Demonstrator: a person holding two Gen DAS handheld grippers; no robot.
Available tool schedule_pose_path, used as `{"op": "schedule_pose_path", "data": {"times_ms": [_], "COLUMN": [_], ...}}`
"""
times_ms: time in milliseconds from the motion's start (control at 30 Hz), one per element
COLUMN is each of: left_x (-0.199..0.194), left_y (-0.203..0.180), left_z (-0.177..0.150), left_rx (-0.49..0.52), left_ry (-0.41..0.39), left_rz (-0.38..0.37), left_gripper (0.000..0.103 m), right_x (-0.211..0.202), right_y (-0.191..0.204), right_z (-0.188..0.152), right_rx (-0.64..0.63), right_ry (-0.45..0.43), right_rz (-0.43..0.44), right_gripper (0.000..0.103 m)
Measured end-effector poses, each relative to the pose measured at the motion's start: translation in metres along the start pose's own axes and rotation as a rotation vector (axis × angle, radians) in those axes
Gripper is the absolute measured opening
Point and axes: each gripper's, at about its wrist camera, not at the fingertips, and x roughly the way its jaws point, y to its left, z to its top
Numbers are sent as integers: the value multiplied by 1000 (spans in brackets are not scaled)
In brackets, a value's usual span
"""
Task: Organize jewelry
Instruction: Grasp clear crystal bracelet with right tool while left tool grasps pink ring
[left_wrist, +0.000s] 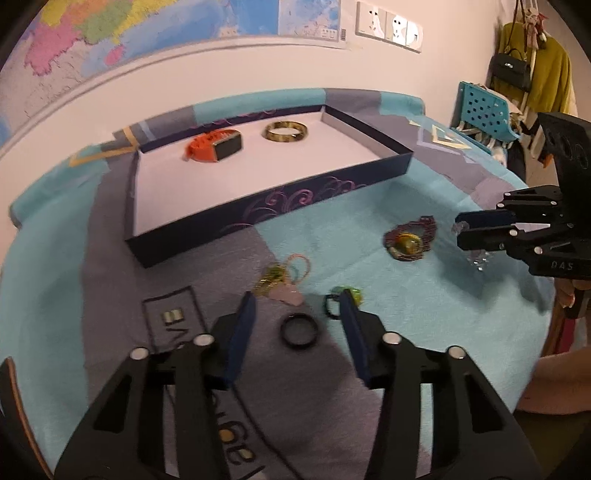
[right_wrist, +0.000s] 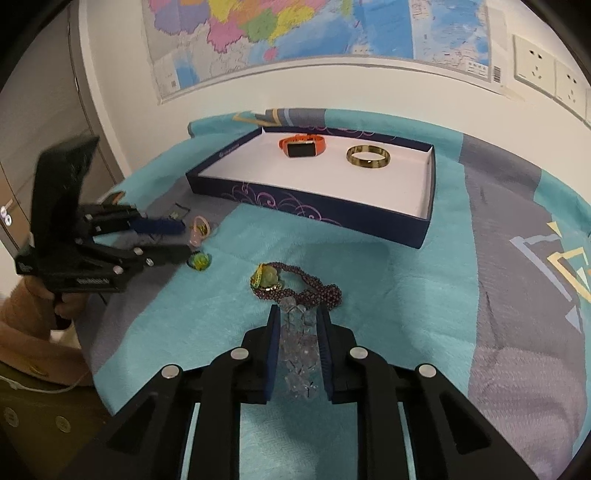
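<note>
Two grippers over loose jewelry on a blanket-covered tabletop, dark blue tray behind.

The right gripper (right_wrist: 298, 314) has its pads clamped on a clear crystal bracelet (right_wrist: 300, 350), just beside a dark red beaded necklace (right_wrist: 314, 291). The left gripper (left_wrist: 297, 299) stands apart, straddling a black ring (left_wrist: 298, 329) without touching it; a pink-stone trinket (left_wrist: 290, 295) and a green trinket (left_wrist: 352, 295) lie near its tips. The tray (right_wrist: 306, 210) holds an orange watch (right_wrist: 303, 147) and a gold bangle (right_wrist: 368, 156).
</note>
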Motion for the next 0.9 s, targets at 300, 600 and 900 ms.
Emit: {"op": "schedule_pose_path", "data": {"times_ms": [300,600,900], "left_x": [15,16,17], "left_y": [4,3,8], "left_z": [7,10,12], "left_rx": [-52,-57,-83], "left_ry": [32,33,31], "left_rz": [-27,-15,-3], "left_gripper": [37,37,26], "right_x": [-1,5,7], "right_y": [-6,1,-3], "right_z": [-3,-13,-15], "right_rx": [44,11,8], "right_ry": [-8,24,34], "right_rz": [29,-17,-27], "right_gripper": [1,47,18]}}
